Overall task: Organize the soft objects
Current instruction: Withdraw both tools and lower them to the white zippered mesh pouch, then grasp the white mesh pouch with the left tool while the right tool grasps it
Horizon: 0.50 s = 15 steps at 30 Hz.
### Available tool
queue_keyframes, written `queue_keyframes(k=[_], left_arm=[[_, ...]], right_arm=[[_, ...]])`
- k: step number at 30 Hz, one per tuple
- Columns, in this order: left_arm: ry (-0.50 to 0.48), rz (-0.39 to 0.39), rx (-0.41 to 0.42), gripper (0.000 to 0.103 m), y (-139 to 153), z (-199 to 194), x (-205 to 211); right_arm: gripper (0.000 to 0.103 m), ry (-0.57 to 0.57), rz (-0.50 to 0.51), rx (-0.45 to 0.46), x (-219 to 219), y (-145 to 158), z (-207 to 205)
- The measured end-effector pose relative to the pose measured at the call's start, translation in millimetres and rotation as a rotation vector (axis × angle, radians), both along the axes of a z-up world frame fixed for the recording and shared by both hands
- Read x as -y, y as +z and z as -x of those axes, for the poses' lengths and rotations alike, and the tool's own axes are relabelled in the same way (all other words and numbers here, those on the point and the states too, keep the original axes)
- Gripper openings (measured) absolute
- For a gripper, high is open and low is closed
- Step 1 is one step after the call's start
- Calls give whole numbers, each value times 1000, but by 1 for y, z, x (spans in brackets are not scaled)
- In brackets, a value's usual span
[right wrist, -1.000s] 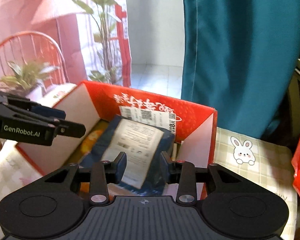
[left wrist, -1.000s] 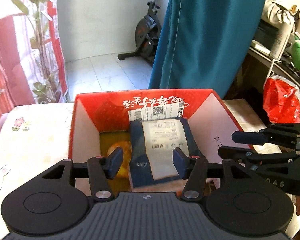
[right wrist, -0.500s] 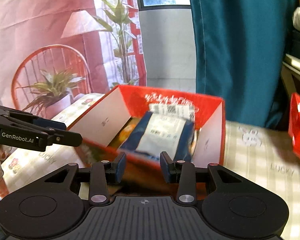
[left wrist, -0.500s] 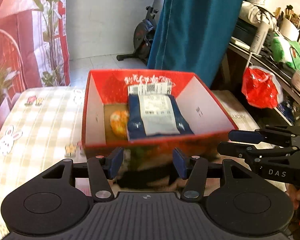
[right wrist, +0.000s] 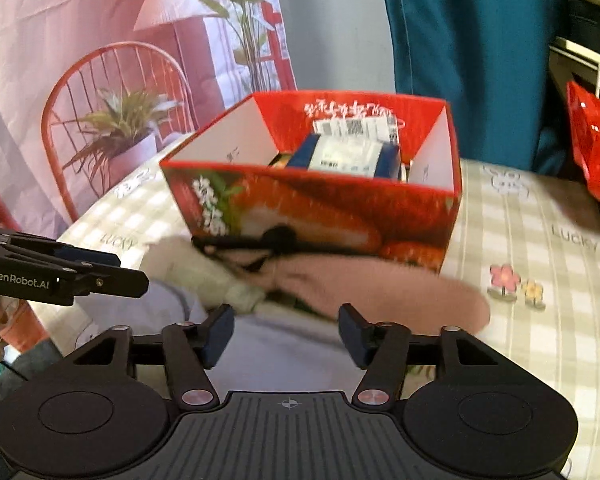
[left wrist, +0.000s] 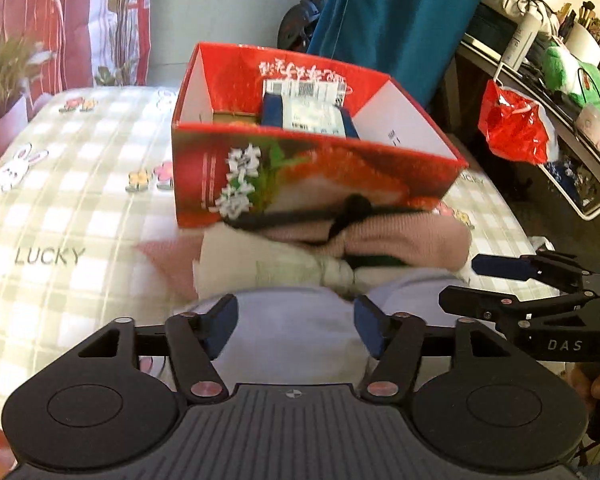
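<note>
Red box (left wrist: 316, 184) behind folded clothes (left wrist: 340, 248), left claw (left wrist: 296, 322) and right claw (right wrist: 286, 330) just widened, empty

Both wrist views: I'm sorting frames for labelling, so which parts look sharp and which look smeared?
Left wrist view: left hand-held gripper sharp; red box and clothes pile motion-smeared; edges bent by the fisheye. Right wrist view: right hand-held gripper crisp; box and clothes blurred alike.

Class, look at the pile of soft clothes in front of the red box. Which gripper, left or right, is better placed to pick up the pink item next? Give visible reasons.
Probably the right gripper: the pink item lies just beyond its open fingers, whose jaws have just been opening with nothing between them. The left gripper faces the pale lilac garment instead.
</note>
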<state>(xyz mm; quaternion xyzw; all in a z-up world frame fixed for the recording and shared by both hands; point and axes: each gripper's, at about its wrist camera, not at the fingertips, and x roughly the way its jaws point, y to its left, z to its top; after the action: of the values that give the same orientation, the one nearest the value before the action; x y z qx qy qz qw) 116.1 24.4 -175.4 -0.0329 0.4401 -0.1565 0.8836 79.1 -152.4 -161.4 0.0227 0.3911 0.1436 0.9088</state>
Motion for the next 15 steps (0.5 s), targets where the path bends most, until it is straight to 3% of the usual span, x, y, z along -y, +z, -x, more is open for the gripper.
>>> queue_keyframes(k=[8, 15], left_arm=[[20, 0, -40, 71, -14, 6, -6], [34, 25, -83, 78, -31, 4, -8]], right_arm=[[71, -5, 5, -52, -3, -11, 10], [81, -33, -1, -110, 1, -31, 7]])
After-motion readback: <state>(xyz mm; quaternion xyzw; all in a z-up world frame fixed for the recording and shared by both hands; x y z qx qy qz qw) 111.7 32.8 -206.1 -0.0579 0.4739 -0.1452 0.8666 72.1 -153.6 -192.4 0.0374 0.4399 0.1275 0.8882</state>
